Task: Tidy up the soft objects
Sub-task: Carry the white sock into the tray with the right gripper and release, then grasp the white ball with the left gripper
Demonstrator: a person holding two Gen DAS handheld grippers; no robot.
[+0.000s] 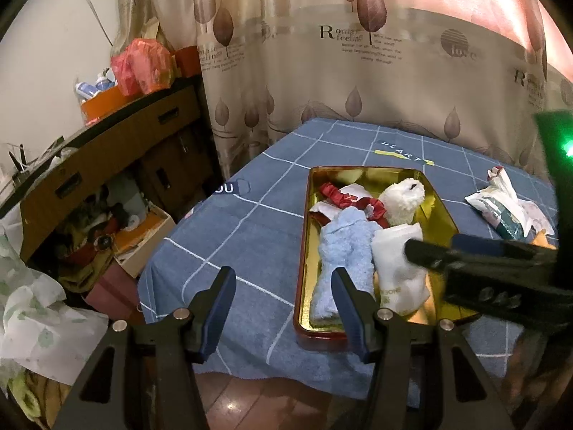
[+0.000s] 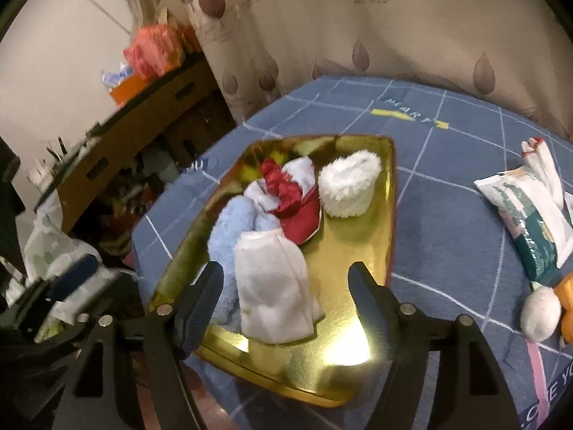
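Blue checked bedcover forms the work surface. Nearest, the left gripper hovers level at the bed edge, jaws wide apart, holding nothing. The right gripper hangs above the gold rectangular metal tin, jaws spread wide and empty. Inside lie a white sock, a light-blue fleece sock, a red-and-white cloth and, farthest, a white fluffy roll.

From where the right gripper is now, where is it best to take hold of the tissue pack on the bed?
Grip the tissue pack across its narrow middle, coming from above. It lies flat on the blanket, long axis running away from the camera, so open fingers can probably straddle it. The right gripper, open, must shift right from the tray.
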